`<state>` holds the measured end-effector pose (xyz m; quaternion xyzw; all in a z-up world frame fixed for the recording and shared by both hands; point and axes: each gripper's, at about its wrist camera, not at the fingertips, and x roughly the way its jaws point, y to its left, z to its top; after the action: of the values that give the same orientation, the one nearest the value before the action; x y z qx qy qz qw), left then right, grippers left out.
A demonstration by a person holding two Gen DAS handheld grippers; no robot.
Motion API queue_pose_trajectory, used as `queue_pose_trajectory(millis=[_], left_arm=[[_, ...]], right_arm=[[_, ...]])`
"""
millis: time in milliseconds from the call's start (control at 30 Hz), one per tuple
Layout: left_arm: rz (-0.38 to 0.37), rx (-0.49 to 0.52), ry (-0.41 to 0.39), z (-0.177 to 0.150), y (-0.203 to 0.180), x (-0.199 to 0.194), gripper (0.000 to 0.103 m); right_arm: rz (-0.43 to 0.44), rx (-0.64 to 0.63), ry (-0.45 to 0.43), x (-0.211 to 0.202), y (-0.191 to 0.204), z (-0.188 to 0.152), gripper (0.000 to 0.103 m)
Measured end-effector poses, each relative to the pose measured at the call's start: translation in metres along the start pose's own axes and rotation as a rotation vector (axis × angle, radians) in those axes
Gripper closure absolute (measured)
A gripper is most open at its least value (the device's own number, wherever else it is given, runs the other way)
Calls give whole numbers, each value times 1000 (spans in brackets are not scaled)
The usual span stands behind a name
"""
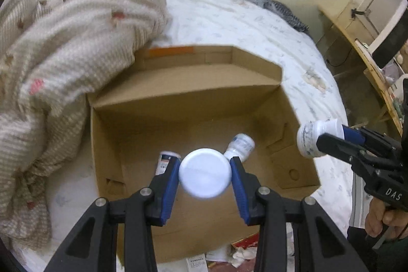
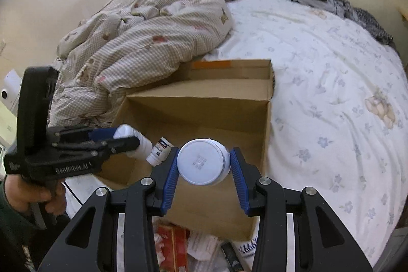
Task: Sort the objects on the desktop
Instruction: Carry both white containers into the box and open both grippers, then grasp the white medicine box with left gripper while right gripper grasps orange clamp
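Observation:
An open cardboard box (image 1: pixel 183 96) (image 2: pixel 204 106) lies on the bed. My left gripper (image 1: pixel 205 175) hangs over it, shut on a white bottle (image 1: pixel 204 173) whose round cap faces the camera. Two small white bottles lie on the box floor, one (image 1: pixel 165 162) beside the left finger and one (image 1: pixel 241 144) beside the right. My right gripper (image 2: pixel 204 162) is shut on another white capped bottle (image 2: pixel 201 161) above the box's near right part. The right wrist view has the left gripper (image 2: pixel 125 139) with its bottle (image 2: pixel 139 142) and one small bottle (image 2: pixel 159 151). The left wrist view shows the right gripper (image 1: pixel 331 137) with its bottle (image 1: pixel 309 138).
A rumpled checked duvet (image 1: pixel 63 55) (image 2: pixel 142 42) presses on the box's left and far side. White flowered sheet (image 2: pixel 331 73) stretches to the right. Clothes (image 2: pixel 357 9) lie at the head. A red carton (image 2: pixel 173 246) and papers sit below the box. A wooden desk (image 1: pixel 367 55) stands at the right.

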<state>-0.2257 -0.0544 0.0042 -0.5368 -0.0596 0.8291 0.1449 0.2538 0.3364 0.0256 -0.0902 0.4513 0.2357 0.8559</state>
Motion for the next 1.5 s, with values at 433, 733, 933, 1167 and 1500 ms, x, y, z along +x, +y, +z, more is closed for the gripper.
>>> queue_pose_trajectory(millis=[433, 733, 933, 1167, 1500], left_arm=[[-54, -35, 20, -28, 4, -13, 58], [-127, 59, 14, -104, -32, -55, 38], [-99, 28, 104, -161, -48, -22, 38], [-83, 72, 195, -172, -70, 11, 38], [-81, 45, 266, -172, -62, 35, 38]], right_arm=[[-72, -56, 2, -17, -4, -23, 39], [-112, 51, 49, -80, -47, -101, 39], [-149, 97, 62, -89, -55, -172, 39], [-265, -79, 178, -71, -43, -208, 39], [-257, -212, 309, -37, -23, -222, 39]])
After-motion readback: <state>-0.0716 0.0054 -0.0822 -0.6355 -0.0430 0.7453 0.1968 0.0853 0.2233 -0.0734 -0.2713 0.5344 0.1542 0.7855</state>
